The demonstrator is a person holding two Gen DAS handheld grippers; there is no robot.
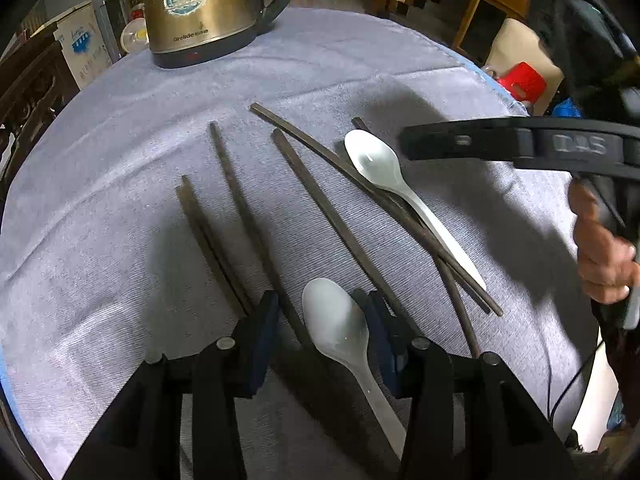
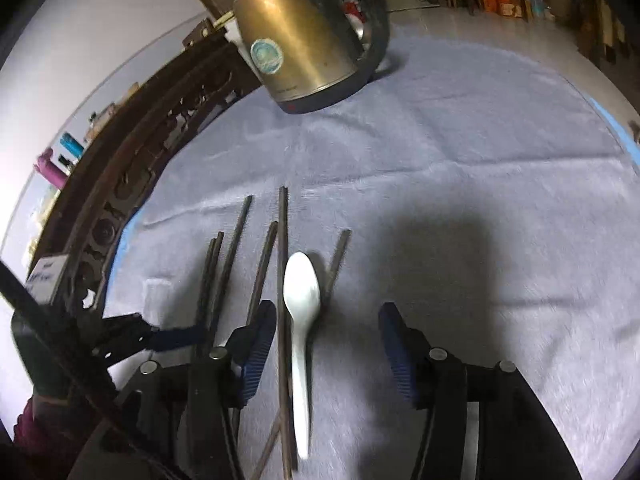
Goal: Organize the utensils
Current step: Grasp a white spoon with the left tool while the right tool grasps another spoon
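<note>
Now, the grey cloth (image 1: pixel 120 208) covers the whole table, with the brass kettle (image 1: pixel 200 12) parked at its far edge, out of the sorting area. Dark chopsticks (image 1: pixel 240 208) lie fanned across the middle, and one white spoon (image 1: pixel 376 164) rests over a crossed pair, likely waiting to be grouped. The left gripper (image 1: pixel 324 312), jaws partly open, straddles a second spoon (image 1: pixel 336 320); whether its pads touch it I cannot tell. The right gripper (image 2: pixel 328 328) stands wide, gripping nothing, over the first spoon
</note>
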